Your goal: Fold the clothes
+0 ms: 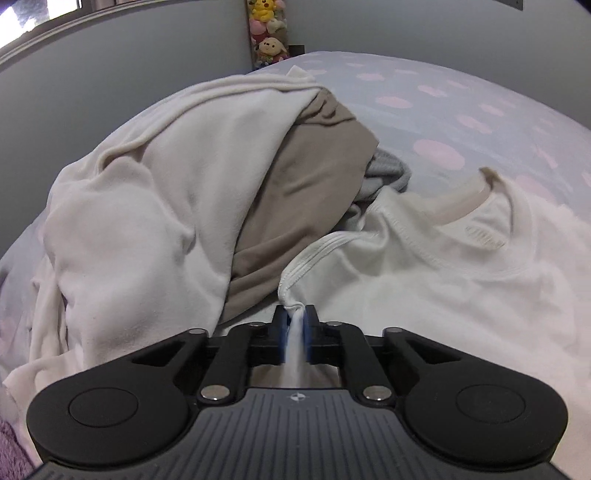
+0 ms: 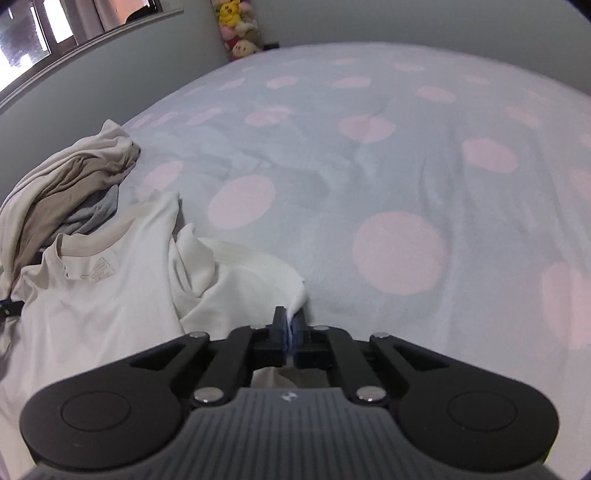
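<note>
A white T-shirt is spread on the dotted bedsheet, its beige-trimmed collar turned toward the far end of the bed, just beside a heap of cream, taupe and grey clothes. The stitched sleeve hem of the shirt is pinched between the closed jaws of the left gripper on the side next to the heap, while a bunched fold on the shirt's opposite edge is clamped in the right gripper. Plush toys are seen against the wall beyond the shirt.
</note>
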A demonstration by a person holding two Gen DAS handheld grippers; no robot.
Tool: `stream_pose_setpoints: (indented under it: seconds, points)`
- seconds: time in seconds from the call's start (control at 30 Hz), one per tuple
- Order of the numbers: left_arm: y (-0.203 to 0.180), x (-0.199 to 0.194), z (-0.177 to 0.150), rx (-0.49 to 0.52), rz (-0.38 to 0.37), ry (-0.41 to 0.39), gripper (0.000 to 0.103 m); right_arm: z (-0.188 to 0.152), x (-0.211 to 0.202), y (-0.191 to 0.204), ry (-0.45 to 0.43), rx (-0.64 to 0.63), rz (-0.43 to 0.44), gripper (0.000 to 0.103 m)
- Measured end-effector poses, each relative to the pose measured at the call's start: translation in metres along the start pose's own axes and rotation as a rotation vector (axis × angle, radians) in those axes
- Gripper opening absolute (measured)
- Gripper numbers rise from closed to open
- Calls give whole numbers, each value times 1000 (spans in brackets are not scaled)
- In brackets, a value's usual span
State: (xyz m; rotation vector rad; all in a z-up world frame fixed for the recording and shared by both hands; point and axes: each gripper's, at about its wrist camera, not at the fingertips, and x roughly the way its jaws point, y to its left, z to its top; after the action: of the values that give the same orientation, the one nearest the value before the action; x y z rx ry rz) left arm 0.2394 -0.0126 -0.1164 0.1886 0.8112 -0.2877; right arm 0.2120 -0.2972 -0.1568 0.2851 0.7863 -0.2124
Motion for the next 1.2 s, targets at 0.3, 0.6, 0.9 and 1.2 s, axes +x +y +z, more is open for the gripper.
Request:
stream_pose_setpoints:
  seconds: [0.3, 0.6, 0.9, 1.2]
  points:
    - [-21, -77, 6, -25, -79, -44, 4, -34, -141, -58, -133, 125, -168, 2]
    - [-48, -142, -40, 22, -153, 13, 4, -151, -277, -125, -64, 372, -329, 2]
    - [-50, -160, -101, -6, -80, 107, 4, -213, -308, -90, 8, 261, -365, 10]
    - [-52, -162, -110, -17, -60, 109, 4, -167, -297, -83, -57, 32, -271, 21]
